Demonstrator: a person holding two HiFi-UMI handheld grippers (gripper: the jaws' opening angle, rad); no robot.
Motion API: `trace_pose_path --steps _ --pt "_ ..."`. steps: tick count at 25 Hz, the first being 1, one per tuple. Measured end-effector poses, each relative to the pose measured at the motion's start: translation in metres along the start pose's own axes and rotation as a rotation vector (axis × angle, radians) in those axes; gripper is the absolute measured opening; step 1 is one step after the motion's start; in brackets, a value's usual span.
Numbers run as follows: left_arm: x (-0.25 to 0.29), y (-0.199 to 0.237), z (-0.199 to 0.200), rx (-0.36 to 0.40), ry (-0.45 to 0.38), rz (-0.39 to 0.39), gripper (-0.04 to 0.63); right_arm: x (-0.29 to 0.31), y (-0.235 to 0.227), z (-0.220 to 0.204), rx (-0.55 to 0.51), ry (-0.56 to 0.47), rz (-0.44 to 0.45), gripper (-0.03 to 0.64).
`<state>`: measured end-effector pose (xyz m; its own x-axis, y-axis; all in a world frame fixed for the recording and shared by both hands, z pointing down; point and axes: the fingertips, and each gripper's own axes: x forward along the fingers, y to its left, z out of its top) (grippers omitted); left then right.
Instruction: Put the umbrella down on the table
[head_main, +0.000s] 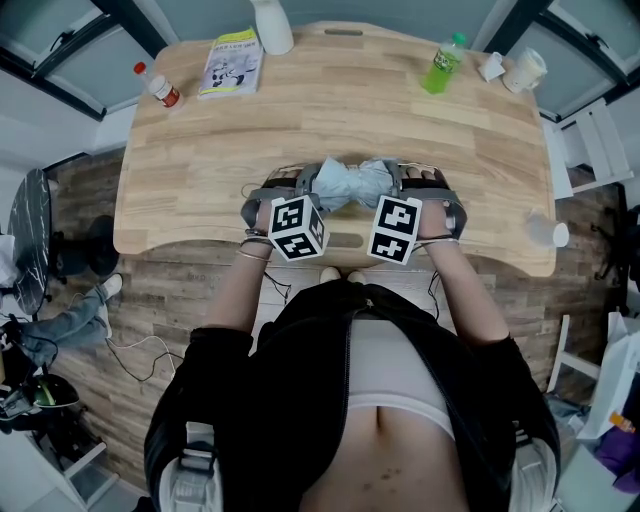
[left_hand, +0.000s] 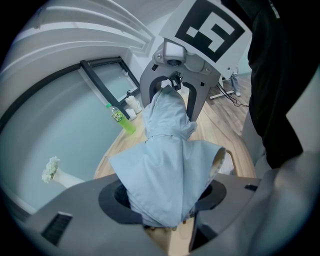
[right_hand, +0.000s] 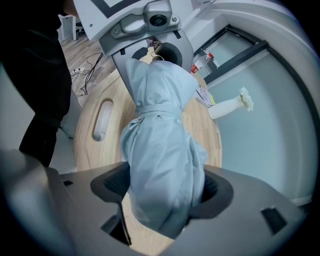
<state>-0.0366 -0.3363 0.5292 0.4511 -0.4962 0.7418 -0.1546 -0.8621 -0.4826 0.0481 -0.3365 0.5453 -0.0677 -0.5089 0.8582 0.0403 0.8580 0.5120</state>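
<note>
Head view: left gripper and right gripper pinch the umbrella ends. It looks light and floppy; hold it there.

My left gripper and right gripper face each other at the tabletop's near edge, both tilted downward, jaws clamped on the umbrella's ends.

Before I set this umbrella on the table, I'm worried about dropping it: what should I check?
1. Left gripper clamped on the umbrella: ok.
2. Right gripper clamped on its other end: ok.
3. Umbrella folded, strap wrapped round it: ok.
4. Table below it free of the green bottle and book, which are both at the far edge: ok.
5. Umbrella already touching the table: cannot tell.
</note>
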Motion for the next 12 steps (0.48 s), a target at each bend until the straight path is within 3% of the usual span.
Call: trace_pose_path --steps 12 --pt "0.008 -0.008 -0.006 -0.004 0.014 -0.01 0.252 0.011 0.009 0.0 0.007 -0.005 0.018 0.36"
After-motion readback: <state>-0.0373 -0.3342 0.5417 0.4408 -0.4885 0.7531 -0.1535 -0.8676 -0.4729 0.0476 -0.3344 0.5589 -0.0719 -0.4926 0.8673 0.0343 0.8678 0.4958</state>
